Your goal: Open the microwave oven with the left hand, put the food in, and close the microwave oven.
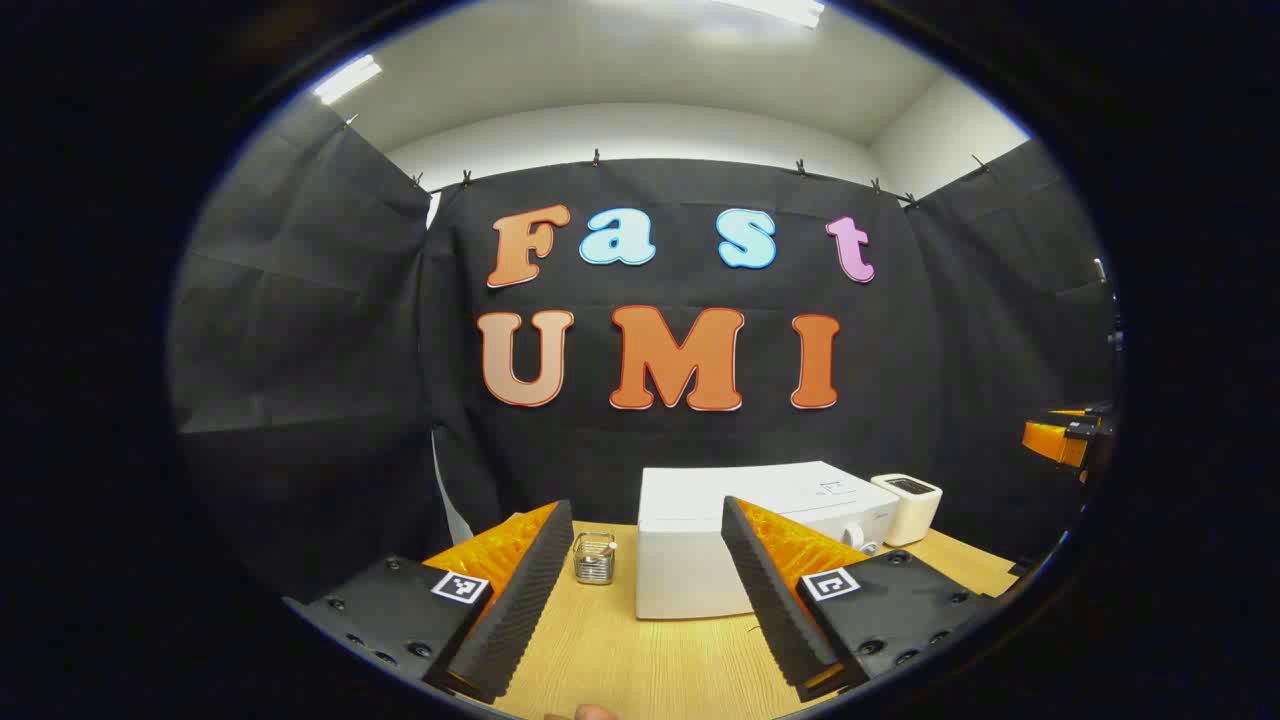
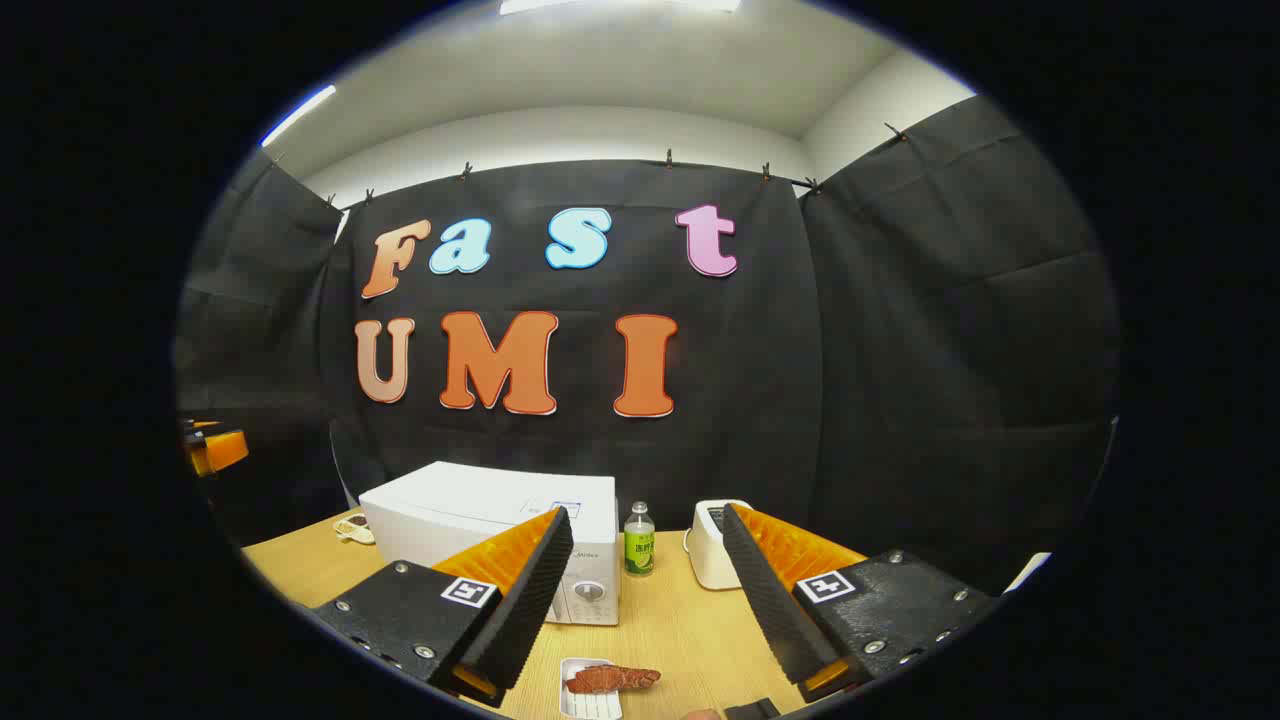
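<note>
light wood table (image 1: 640, 660) in black-cloth booth. white boxy microwave (image 2: 470, 520) mid-table, door shut. reddish food on white tray (image 2: 605, 680) near front, w/in reach. left gripper (image 1: 645, 580), right gripper (image 2: 640, 590) both spread wide, empty, prob poised to start.

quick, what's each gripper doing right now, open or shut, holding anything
left gripper: open, holding nothing, facing the microwave.
right gripper: open, holding nothing, above the food on its tray.

White microwave (image 2: 470, 515), reddish-brown food (image 2: 612, 679), light wood-grain table (image 1: 640, 660)
</note>
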`<state>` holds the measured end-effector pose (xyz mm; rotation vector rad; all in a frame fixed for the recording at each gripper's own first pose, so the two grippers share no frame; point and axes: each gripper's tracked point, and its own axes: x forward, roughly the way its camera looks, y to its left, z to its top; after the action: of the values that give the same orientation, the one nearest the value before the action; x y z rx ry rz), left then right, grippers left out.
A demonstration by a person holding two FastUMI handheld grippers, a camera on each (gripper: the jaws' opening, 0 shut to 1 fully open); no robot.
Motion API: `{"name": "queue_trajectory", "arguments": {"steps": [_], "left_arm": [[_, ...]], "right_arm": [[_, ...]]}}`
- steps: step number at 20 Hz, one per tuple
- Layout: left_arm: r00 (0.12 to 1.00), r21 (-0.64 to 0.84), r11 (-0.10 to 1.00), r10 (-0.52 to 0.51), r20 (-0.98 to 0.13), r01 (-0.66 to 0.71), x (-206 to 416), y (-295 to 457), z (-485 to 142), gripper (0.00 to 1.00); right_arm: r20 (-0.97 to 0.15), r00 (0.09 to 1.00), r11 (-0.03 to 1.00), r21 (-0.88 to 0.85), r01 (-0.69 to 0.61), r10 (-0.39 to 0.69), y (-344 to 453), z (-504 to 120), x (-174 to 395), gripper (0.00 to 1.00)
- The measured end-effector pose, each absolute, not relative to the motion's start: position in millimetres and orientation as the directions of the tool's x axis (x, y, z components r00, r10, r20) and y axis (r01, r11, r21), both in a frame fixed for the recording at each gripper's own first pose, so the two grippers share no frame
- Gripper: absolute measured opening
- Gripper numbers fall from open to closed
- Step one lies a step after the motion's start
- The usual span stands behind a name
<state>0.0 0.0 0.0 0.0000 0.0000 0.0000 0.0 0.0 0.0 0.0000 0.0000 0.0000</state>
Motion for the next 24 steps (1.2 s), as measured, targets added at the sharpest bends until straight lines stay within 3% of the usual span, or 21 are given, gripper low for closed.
{"name": "queue_trajectory", "arguments": {"steps": [5,6,13,18,19,20,24], "left_arm": [[1.000,0.021,1.000,0.002,0.013,-0.002,3,-4,-1,0.94],[1.000,0.021,1.000,-0.007,0.013,0.007,2,-9,-2,1.00],[1.000,0.075,0.997,-0.004,0.015,0.002,9,-15,-8,0.94],[1.000,0.017,1.000,-0.014,0.000,0.014,10,-16,-16,0.94],[1.000,0.006,1.000,-0.011,-0.002,0.011,11,-14,-16,0.94],[1.000,0.002,1.000,-0.006,-0.002,0.006,10,-13,-16,0.94],[1.000,0.021,1.000,0.009,0.002,-0.009,7,-14,-20,0.97]], "right_arm": [[-0.004,1.000,1.000,0.010,-0.017,0.017,1,-3,3,0.93],[-0.004,1.000,1.000,0.015,-0.018,0.018,0,-4,4,0.93],[-0.017,0.999,0.999,0.028,-0.029,0.029,1,-11,3,0.93],[-0.017,1.000,1.000,0.020,-0.020,0.020,-6,-12,2,0.93],[-0.016,1.000,1.000,0.022,-0.021,0.021,-6,-12,1,0.98],[-0.012,1.000,0.999,0.027,-0.023,0.023,-6,-11,-1,0.94],[-0.015,1.000,0.999,0.034,-0.012,0.012,-13,-15,-2,0.93]]}}
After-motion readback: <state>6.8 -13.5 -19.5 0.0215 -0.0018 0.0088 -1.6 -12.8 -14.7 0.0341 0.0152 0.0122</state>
